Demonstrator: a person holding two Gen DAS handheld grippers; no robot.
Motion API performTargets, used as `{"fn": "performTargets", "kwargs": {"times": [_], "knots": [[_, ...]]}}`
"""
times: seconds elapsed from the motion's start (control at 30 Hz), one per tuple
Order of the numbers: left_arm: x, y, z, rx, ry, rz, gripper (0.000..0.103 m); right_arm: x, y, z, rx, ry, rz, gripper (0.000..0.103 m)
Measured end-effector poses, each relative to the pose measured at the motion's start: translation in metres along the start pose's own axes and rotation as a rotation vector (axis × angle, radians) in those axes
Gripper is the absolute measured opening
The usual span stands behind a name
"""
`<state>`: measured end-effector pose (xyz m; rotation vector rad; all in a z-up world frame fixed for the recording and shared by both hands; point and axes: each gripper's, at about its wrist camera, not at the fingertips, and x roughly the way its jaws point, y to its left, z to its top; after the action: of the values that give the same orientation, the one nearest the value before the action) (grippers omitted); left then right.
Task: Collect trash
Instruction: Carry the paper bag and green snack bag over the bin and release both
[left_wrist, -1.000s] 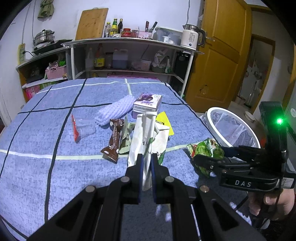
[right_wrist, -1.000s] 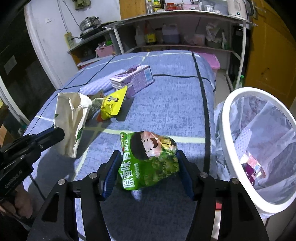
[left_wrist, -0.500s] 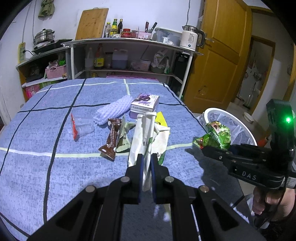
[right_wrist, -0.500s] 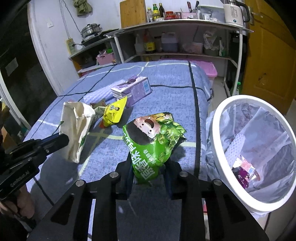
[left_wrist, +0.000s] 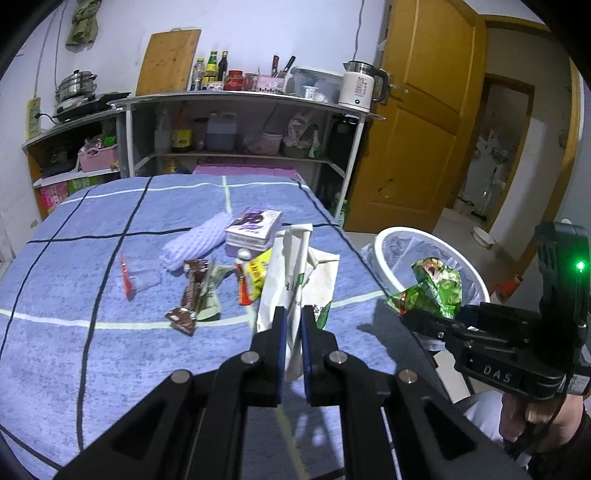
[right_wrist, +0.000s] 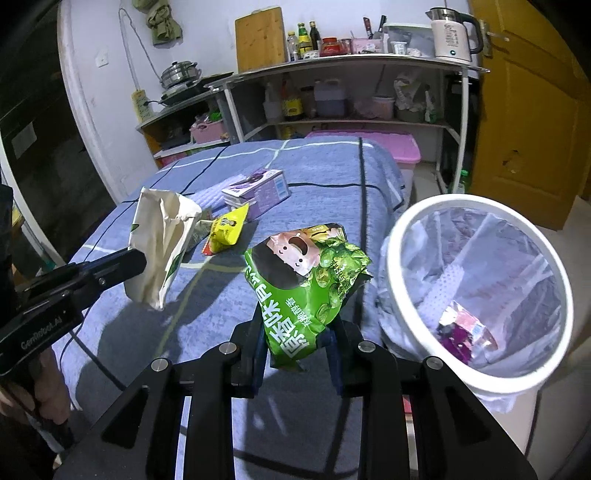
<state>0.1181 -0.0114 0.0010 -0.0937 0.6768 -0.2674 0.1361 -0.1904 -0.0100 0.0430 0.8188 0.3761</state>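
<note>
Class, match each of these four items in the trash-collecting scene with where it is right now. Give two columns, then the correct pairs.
Items:
1. green snack bag
2. white paper bag
3. purple box
4. pink wrapper

Places:
A. inside the white bin
B. clamped in the left gripper
C. lying on the blue cloth
D. clamped in the right gripper

Pairs: 1-D, 2-B, 3-C, 4-A

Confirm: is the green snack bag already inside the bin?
No, the green snack bag is pinched in the right gripper beside the white bin.
</note>
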Motion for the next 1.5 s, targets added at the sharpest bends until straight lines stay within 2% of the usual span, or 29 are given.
{"fn": "performTargets", "kwargs": {"times": [0.4,0.8,1.17,1.5], "knots": [[0.013,-0.035,0.013,0.028,0.009,-0.066,0.008,-0.029,-0.031,-0.004,0.034,-0.039,-0.061,0.028],[0.03,-0.076,0.03,0.087,0.008,-0.129,0.008,-0.041,-0.066,-0.007,0.079,-0.056,-0.114,0.028],[0.06,-0.113,0.044,0.135,0.026,-0.182,0.008,-0.04,-0.106,-0.01,0.127,-0.053,-0.164,0.028],[0.102,-0.134,0.047,0.146,0.082,-0.226,0.008,-0.032,-0.135,-0.014,0.16,-0.028,-0.201,0.028]]}}
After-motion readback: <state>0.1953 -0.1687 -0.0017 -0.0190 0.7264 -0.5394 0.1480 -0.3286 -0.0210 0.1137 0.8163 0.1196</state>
